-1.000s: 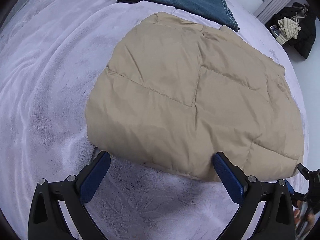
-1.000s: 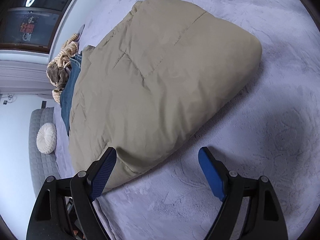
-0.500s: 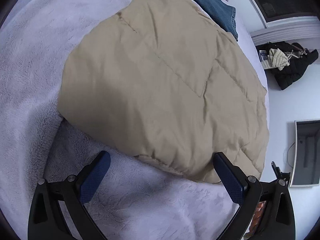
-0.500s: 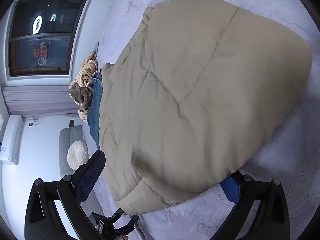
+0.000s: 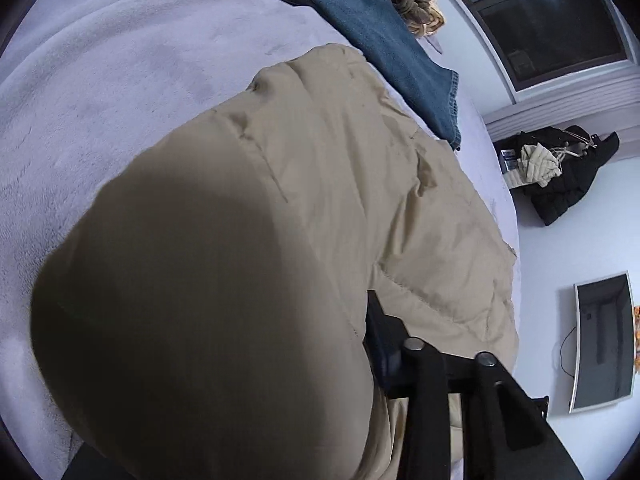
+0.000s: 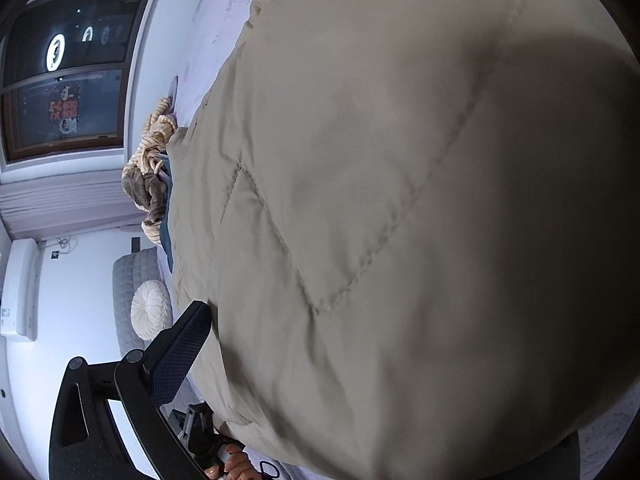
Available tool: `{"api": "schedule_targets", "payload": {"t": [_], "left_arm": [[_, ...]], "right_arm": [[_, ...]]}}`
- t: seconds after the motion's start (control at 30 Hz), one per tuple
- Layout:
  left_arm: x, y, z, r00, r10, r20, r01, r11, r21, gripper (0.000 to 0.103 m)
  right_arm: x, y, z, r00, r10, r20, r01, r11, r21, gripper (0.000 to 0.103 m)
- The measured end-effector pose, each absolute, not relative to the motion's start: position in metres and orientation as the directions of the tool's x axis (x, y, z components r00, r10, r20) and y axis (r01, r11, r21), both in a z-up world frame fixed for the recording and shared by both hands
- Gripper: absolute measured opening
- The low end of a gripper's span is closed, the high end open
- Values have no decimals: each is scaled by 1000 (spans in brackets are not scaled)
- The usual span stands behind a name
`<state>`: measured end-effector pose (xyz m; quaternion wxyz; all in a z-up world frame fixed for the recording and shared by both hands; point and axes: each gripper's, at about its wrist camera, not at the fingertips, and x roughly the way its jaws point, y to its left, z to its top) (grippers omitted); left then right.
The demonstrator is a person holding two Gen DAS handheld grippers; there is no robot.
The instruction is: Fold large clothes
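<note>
A folded beige quilted jacket (image 5: 340, 184) lies on the lilac fleece bed cover (image 5: 100, 92) and bulges right up to both cameras; it fills the right wrist view (image 6: 400, 200). In the left wrist view, one blue-padded finger (image 5: 380, 340) presses against the jacket's near edge; the other finger is hidden under the fabric. In the right wrist view, one blue-padded finger (image 6: 180, 352) lies along the jacket's left edge; the other is hidden behind it. How far either set of jaws is closed cannot be seen.
Folded blue jeans (image 5: 380, 36) and a striped tan garment (image 5: 416, 4) lie beyond the jacket. A dark window (image 5: 552, 20), black clothes on a chair (image 5: 560, 176) and a wall screen (image 5: 604, 340) are to the right. A grey headboard with a round white cushion (image 6: 150, 314) is on the left.
Both grippers moved forward into the jacket's near edge. The jacket now covers one finger of each gripper and bulges close to both cameras.
</note>
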<state>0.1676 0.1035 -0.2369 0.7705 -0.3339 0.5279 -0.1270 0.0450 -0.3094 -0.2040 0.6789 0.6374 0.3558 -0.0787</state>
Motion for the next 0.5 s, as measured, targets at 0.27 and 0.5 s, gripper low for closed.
{"api": "schedule_targets", "payload": {"t": [0.27,0.5], "left_arm": [[160,92,-187,457,-491,-742,56,848,-526,22],[133,101,-151,462,-506,-728,182,858,-481,22]], "right_arm": [[36,-303,-187,754,326,-571,537,195,821,28],[16,-285,-152,757,295,-583,525,256,812,25]]}}
